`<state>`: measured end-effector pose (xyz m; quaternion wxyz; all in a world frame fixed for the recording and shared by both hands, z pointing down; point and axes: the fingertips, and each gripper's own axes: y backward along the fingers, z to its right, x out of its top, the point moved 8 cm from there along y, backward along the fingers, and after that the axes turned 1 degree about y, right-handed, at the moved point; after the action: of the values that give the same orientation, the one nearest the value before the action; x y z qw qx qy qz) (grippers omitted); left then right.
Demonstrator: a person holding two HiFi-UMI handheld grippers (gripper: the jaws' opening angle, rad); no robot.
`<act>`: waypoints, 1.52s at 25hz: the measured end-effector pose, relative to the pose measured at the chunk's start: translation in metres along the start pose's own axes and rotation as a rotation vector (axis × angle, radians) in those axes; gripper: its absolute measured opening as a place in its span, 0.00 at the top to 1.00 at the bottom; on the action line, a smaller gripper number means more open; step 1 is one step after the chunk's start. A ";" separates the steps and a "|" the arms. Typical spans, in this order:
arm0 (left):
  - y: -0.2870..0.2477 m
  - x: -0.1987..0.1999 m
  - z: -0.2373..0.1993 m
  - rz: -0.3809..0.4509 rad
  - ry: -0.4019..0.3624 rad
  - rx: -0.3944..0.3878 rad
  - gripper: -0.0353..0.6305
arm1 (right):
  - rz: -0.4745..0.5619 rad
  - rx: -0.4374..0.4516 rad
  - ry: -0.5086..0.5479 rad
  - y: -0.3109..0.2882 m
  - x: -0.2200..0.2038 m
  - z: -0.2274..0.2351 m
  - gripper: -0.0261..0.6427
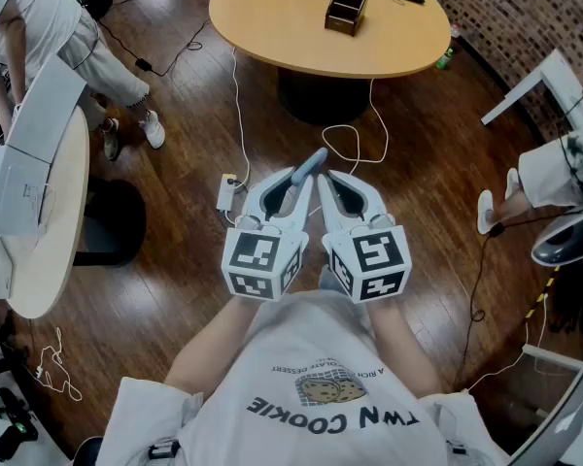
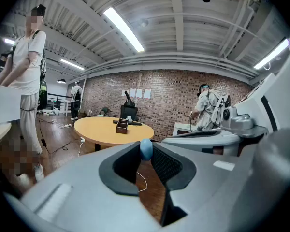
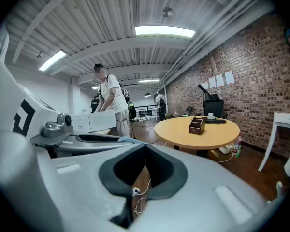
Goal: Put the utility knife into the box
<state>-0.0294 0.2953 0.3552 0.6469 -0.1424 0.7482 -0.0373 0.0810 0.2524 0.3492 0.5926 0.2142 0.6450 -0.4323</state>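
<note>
1. The left gripper is clamped on the blue utility knife, whose end pokes out past the tips. The right gripper sits just beside it, jaws together and holding nothing.
2. Both hang over open wooden floor (white cables trail across it), short of the table's near edge.
3. The round table stands ahead. The box is upright on it, well apart from the knife.
</note>
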 end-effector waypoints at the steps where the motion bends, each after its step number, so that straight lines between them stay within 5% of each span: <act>1: -0.015 0.004 0.001 -0.004 -0.004 0.004 0.84 | -0.002 0.001 0.000 -0.005 0.002 0.014 0.96; 12: -0.158 0.036 0.042 -0.041 -0.050 0.041 0.84 | -0.002 0.039 -0.027 -0.037 0.019 0.166 0.96; 22: -0.223 0.050 0.050 -0.064 -0.059 0.095 0.84 | 0.005 0.102 -0.043 -0.061 0.028 0.227 0.96; 30: -0.256 0.048 0.011 -0.082 -0.055 0.106 0.84 | -0.026 0.114 -0.049 -0.111 0.027 0.239 0.96; 38: -0.300 0.062 -0.075 -0.113 -0.052 0.044 0.84 | -0.080 0.061 -0.019 -0.198 0.048 0.237 0.96</act>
<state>-0.0607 -0.0173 0.3802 0.6660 -0.1710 0.7209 -0.0867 0.0520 -0.0575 0.3818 0.5741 0.2024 0.6338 -0.4772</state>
